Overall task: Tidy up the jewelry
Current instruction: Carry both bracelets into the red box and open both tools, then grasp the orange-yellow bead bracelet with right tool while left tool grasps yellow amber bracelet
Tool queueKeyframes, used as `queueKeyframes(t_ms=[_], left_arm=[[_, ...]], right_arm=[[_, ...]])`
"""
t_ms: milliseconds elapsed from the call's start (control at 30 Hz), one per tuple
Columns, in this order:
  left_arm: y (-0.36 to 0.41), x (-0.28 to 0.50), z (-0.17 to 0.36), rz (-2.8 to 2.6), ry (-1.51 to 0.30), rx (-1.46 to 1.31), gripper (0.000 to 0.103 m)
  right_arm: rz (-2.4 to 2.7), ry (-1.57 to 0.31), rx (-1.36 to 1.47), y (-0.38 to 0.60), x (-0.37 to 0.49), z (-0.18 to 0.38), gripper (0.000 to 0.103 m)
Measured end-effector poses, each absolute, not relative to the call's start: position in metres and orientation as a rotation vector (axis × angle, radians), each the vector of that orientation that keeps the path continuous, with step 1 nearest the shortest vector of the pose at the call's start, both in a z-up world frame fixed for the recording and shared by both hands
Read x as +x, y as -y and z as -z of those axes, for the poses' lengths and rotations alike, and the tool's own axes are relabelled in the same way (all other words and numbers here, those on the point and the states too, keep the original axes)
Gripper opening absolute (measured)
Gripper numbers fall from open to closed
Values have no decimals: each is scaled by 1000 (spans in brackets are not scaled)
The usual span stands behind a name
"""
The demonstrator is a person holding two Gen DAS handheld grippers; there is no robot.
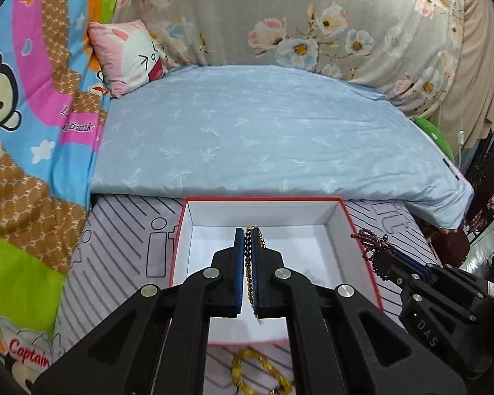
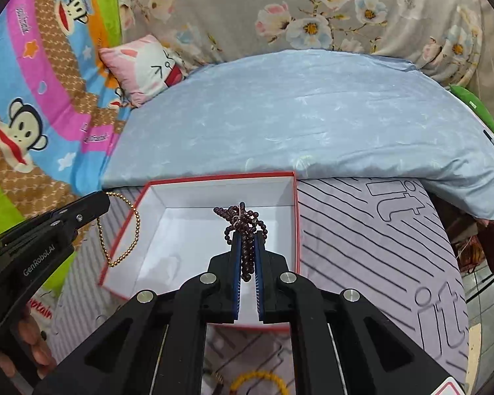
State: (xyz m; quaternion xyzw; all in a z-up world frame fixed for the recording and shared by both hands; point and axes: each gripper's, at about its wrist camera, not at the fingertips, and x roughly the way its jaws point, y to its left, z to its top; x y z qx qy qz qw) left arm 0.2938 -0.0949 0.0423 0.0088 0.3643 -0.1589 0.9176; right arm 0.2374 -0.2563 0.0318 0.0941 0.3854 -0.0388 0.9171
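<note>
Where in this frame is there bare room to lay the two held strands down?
The red-edged box has a bare white floor. The striped sheet to its right, below the blue quilt, is also free. The near edge is crowded by a yellow bead bracelet.

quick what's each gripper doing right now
left gripper: closed on the gold bead chain, over the red-edged box
right gripper: closed on the dark purple bead strand, over the same box

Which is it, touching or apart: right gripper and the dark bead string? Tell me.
Touching. The right wrist view shows the right gripper shut on the dark bead string, beads squeezed between both blue pads and bunching out past the tips.
</note>
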Motion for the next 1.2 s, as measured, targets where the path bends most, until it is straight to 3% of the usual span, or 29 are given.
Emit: queueKeyframes(t_ms=[300,367,433,467,867,1200], left_arm=[[108,351,11,305,-832,17,5],[108,356,17,272,-844,24,18],[104,356,18,253,-840,15,47],[101,354,16,243,-826,9,49],[54,294,-17,194,-796,-45,50],[36,209,4,185,-838,-13,54]], right_arm=[[103,-874,204,263,287,12,11],[120,-862,191,263,290,13,13],[129,-847,163,261,289,9,26],[139,-831,151,260,286,6,34],[132,-739,138,251,209,-40,36],[143,-793,115,236,120,-14,36]])
